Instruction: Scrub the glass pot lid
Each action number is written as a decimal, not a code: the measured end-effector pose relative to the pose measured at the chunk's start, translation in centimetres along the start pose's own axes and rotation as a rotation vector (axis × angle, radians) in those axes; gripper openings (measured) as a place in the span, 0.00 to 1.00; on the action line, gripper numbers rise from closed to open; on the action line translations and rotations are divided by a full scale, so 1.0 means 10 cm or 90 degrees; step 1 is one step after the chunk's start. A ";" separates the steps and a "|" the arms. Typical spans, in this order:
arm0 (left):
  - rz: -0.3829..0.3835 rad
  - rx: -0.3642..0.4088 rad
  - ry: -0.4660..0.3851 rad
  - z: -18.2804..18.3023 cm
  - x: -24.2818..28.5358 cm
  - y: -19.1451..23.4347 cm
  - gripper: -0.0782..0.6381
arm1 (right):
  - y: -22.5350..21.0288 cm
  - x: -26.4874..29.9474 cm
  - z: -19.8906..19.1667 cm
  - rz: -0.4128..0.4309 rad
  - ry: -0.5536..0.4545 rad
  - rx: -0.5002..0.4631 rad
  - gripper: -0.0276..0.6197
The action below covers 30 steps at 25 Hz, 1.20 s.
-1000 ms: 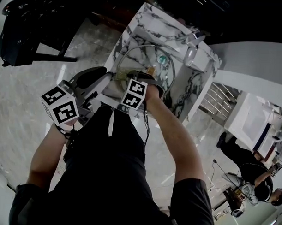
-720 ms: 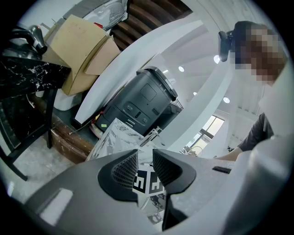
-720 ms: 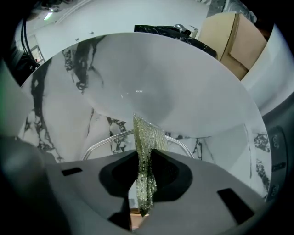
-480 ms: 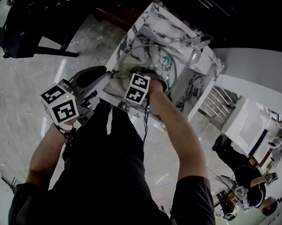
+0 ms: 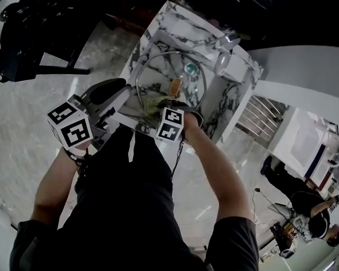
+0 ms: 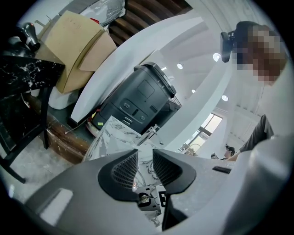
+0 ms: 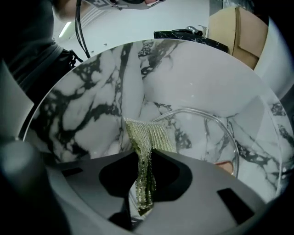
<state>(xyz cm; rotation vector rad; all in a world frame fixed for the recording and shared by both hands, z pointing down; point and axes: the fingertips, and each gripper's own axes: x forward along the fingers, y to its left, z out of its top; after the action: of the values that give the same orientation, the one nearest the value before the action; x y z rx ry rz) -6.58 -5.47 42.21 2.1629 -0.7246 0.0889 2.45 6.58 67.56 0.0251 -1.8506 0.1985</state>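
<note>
The glass pot lid [image 5: 185, 82] lies in the marble sink [image 5: 162, 34], its orange knob [image 5: 175, 87] facing up. My right gripper [image 5: 159, 108] hovers at the lid's near edge, shut on a yellow-green scrub cloth [image 5: 152, 103]. In the right gripper view the cloth [image 7: 146, 142] hangs from between the jaws of the right gripper [image 7: 146, 176] onto the lid [image 7: 202, 137]. My left gripper [image 5: 116, 98] is held left of the sink, apart from the lid. Its jaws [image 6: 145, 167] stand open with nothing between them.
A faucet [image 5: 225, 42] stands at the sink's far corner, a drain [image 5: 189, 67] beyond the knob. A black machine [image 6: 138, 98] and cardboard [image 6: 73, 41] sit behind the counter. A metal rack [image 5: 259, 121] and another person [image 5: 305, 212] are to the right.
My right gripper has drawn back toward the sink's near edge with the cloth, uncovering the lid's knob. The left gripper has barely moved.
</note>
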 end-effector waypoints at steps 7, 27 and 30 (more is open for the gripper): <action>-0.021 0.008 0.019 -0.01 0.20 -0.11 0.25 | 0.04 -0.11 -0.30 0.021 -0.014 0.096 0.14; -0.011 -0.007 0.017 -0.02 0.17 -0.07 0.25 | -1.33 -0.49 -1.36 -0.217 -0.021 0.562 0.14; -0.002 -0.016 0.011 -0.05 0.11 -0.01 0.25 | -1.54 -0.45 -1.30 -0.236 -0.011 0.559 0.14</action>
<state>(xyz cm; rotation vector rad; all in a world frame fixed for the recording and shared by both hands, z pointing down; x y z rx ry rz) -5.54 -5.60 42.84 2.1366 -0.7092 0.0964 17.95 -7.06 68.75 0.9649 -1.6096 0.7298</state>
